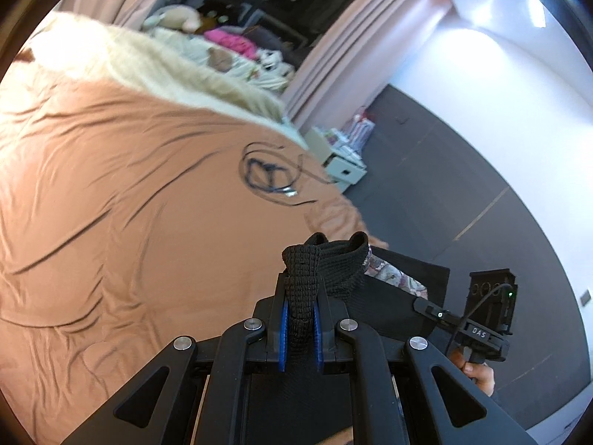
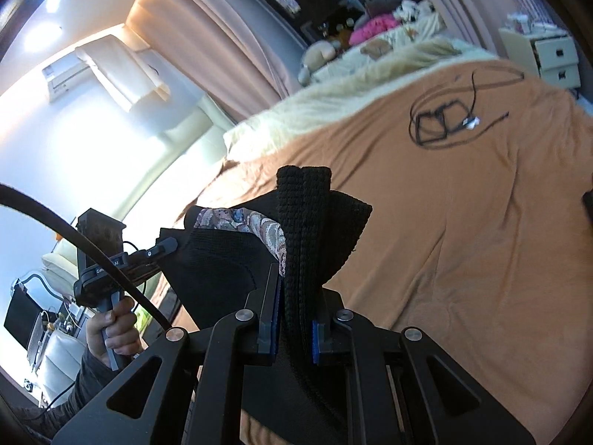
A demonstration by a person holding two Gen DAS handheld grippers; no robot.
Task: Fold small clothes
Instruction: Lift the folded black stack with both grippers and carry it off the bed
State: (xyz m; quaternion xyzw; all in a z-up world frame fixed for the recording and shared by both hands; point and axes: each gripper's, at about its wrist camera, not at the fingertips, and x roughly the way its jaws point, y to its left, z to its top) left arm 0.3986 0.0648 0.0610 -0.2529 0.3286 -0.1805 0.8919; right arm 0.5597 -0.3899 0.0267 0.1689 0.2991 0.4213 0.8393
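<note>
Each handheld gripper is matte black — flat plastic linkage arms with triangular cut-outs, joined by round silver screws, ending in fingers lined with blue pads. The other unit carries a boxy black housing, white lettering on its body, a thin black cable and a grey-blue handle — a dark sleeve below it.

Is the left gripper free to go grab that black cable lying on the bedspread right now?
Probably not. The left gripper is shut on the waistband of the black garment, which the right gripper also holds. Nothing lies between it and the black cable on the orange bedspread, but its jaws are occupied.
</note>
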